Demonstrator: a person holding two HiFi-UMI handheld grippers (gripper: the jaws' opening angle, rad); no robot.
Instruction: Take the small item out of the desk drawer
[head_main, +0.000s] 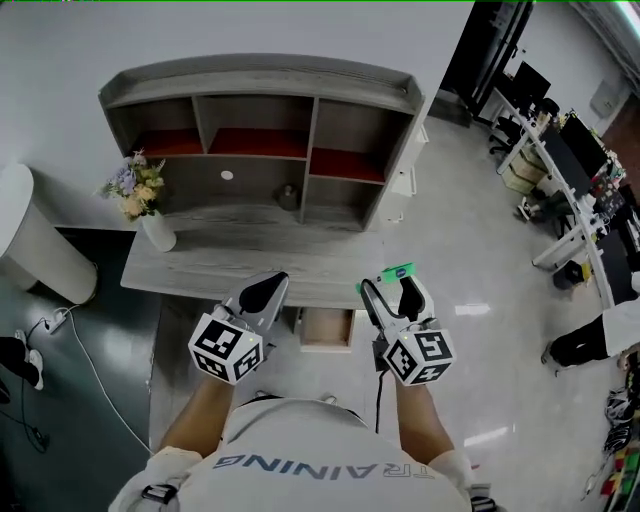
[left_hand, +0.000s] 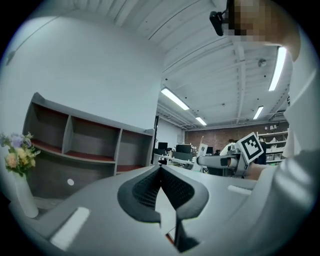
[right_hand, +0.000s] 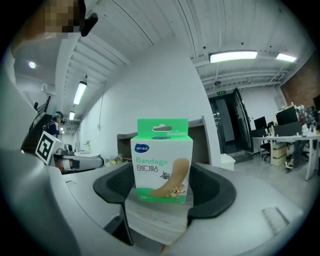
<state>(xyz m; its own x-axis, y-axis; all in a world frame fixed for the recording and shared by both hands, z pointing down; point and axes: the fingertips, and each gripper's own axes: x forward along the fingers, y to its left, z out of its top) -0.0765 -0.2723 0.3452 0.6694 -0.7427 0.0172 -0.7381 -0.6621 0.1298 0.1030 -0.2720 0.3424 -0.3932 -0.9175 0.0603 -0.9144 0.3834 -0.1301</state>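
Both grippers hung off the front edge of the desk (head_main: 240, 255). My right gripper (head_main: 390, 290) clamped the bandage box (right_hand: 161, 162) upright (above the open drawer (head_main: 327, 330), so already out, I judged); my left gripper (left_hand: 161, 172) had its 2 jaws pressed together, empty.

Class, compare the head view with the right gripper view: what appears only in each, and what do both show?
Only the head view: the drawer pulled out under the desk, and the person's forearms.
Only the right gripper view: the word "Bandage" and a cartoon plaster printed on the bandage box, and the ceiling lights.
Both: that box clamped in the right gripper, and the left gripper with its marker cube.
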